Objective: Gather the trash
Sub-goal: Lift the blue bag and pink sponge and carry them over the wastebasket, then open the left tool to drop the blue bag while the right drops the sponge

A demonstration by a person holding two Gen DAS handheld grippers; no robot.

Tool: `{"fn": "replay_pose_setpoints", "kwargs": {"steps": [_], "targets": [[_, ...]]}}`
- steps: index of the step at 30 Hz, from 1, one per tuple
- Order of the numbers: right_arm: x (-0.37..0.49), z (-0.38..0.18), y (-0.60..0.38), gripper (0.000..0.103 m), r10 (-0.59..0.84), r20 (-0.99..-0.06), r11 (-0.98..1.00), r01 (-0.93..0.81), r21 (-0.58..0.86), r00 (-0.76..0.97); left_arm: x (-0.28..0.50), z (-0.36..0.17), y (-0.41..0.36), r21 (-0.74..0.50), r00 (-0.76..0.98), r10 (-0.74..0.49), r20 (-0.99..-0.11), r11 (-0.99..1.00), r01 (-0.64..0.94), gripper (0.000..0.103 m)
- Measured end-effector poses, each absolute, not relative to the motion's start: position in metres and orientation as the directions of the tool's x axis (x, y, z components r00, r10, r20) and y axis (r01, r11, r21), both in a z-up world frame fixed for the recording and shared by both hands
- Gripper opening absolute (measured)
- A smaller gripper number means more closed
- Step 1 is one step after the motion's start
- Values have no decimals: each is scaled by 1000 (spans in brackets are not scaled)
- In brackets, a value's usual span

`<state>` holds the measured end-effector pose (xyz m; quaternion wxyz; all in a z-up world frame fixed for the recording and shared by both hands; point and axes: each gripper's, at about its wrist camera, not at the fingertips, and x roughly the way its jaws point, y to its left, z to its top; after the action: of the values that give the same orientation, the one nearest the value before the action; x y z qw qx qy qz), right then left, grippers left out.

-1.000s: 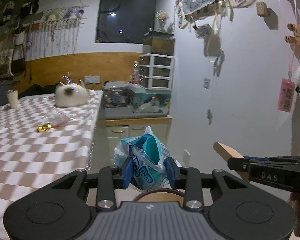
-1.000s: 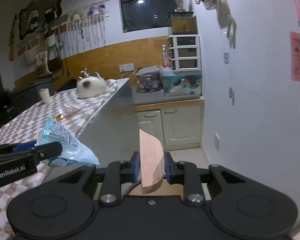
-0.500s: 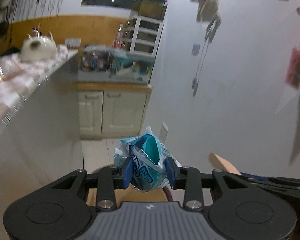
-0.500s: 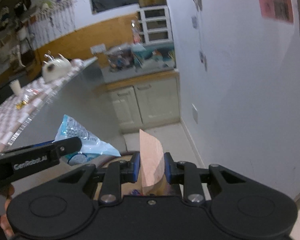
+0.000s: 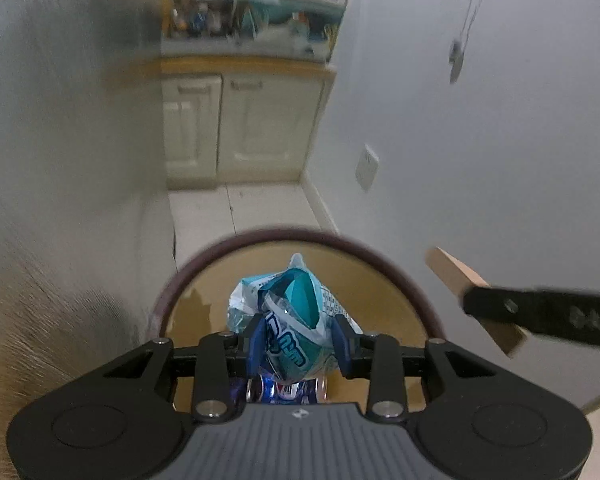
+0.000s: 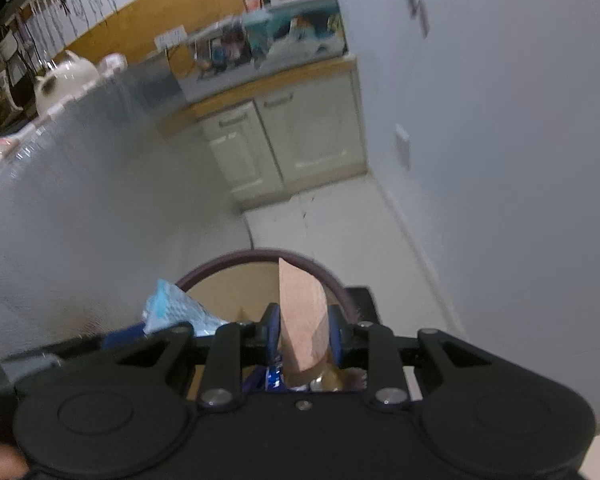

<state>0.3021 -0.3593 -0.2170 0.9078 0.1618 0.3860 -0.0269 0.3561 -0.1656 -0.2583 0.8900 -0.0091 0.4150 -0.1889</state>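
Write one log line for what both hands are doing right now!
left hand-held gripper: holds blue wrapper | right hand-held gripper: holds brown paper | both above bin

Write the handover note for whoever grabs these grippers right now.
Left gripper: shut on a blue snack bag, over the open bin.
Right gripper: shut on a tan wrapper, also above the bin.
Done: both pieces carried to the bin; some trash already lies inside.
Left: open both grippers to drop the pieces in. Whether more trash is left on the table cannot be seen.
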Motion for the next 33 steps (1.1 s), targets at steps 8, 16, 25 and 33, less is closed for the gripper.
{"fn": "replay_pose_setpoints", "kwargs": {"steps": [8, 16, 25, 33], "targets": [[328, -273, -345, 26, 125, -784, 940, 180, 289, 608, 358, -300, -164, -149, 484, -331, -810, 915, 376, 37], [333, -283, -340, 26, 151, -803, 943, 161, 293, 576, 359, -306, -159, -181, 435, -332, -837, 918, 353, 51], [338, -291, -343, 26, 199, -823, 934, 152, 324, 532, 362, -291, -152, -154, 514, -306, -801, 936, 318, 78], [340, -290, -345, 36, 214, -832, 938, 129, 321, 512, 359, -289, -151, -148, 503, -298, -812, 937, 316, 81]]}}
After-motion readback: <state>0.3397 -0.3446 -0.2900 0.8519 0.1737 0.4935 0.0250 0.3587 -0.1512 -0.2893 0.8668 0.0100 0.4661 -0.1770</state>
